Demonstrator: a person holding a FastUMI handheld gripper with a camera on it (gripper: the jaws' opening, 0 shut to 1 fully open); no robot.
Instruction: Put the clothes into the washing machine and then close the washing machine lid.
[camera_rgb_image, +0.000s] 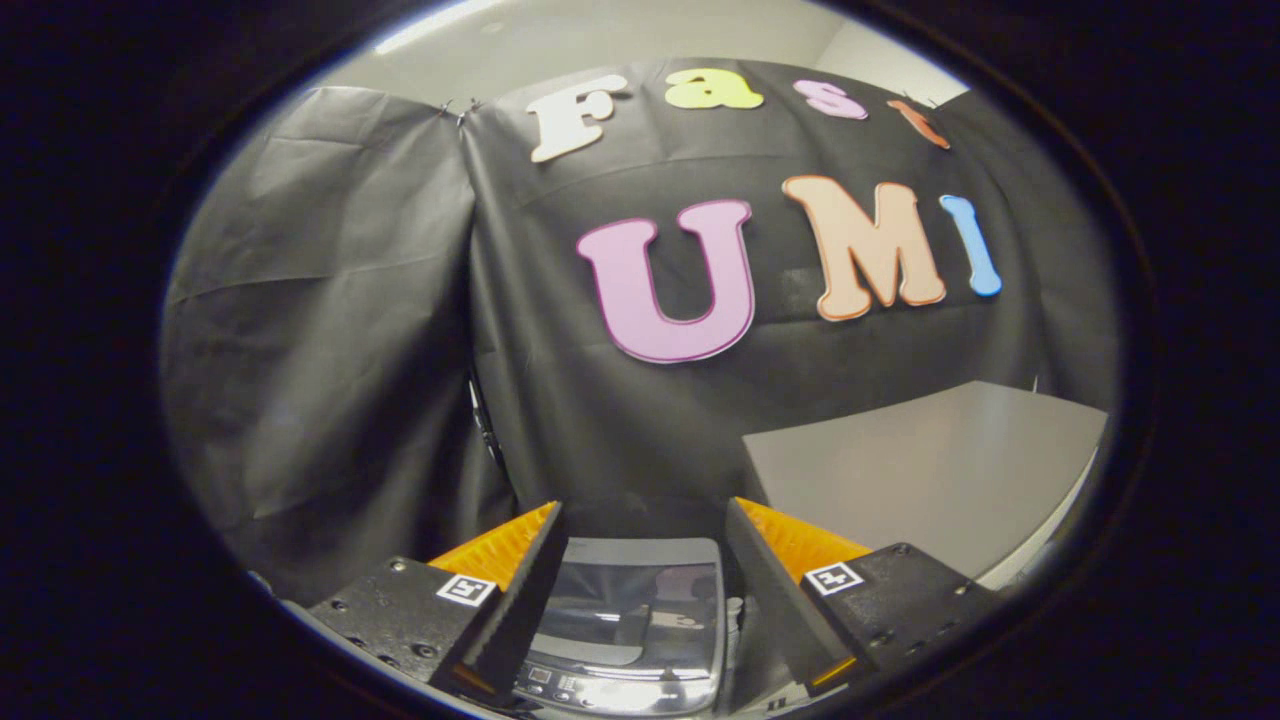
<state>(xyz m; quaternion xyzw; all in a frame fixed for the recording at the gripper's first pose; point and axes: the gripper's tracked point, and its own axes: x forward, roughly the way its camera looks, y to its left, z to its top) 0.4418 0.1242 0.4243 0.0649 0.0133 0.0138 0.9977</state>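
Washer (630, 625) sits low between the fingers of the hand-held gripper (645, 590), w/ its glossy lid seen from above and a control strip (560, 685) along the near edge. Fingers stand wide apart, nothing held between them. Lid looks down, or close to it, but glare makes that hard to call. No clothes spotted near the fingers or on the grey worktop (930, 470) off to the right, beyond the fingers. Judging by that, either the load is already in and the lid step is about done, or clothes haven't been fetched yet; can't tell which. Next move prob needs the gripper tipped down toward the washer to check the lid is fully seated.
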